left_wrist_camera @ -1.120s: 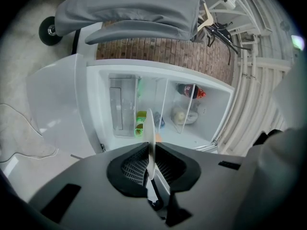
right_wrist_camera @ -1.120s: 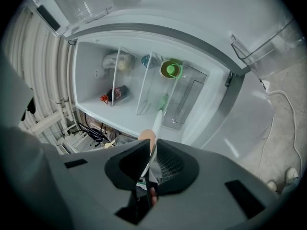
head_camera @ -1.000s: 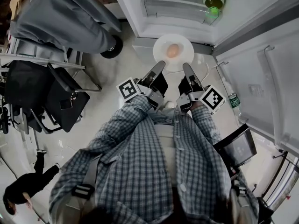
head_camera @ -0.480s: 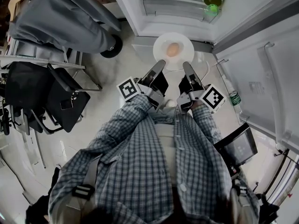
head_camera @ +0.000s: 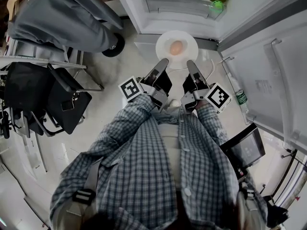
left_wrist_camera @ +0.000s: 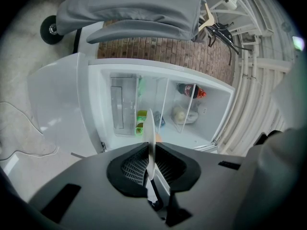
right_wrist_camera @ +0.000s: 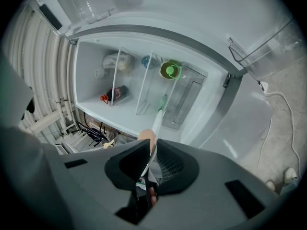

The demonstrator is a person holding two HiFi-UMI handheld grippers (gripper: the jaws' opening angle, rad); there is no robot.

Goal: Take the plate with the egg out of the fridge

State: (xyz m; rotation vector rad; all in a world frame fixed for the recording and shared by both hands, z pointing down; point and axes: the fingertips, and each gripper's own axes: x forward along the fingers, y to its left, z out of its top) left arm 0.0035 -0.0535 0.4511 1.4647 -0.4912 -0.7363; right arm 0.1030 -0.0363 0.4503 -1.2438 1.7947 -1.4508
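Fingers of left gripper (head_camera: 163, 63) and right gripper (head_camera: 190, 64) pinch the near rim of a round white plate (head_camera: 163, 46) bearing a brown egg (head_camera: 176, 47), upper centre

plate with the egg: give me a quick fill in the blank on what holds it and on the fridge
The plate carries one ____. The left gripper and the right gripper are each shut on the rim of the ____. The door of the fridge stands ____.
Missing words: egg; plate; open.
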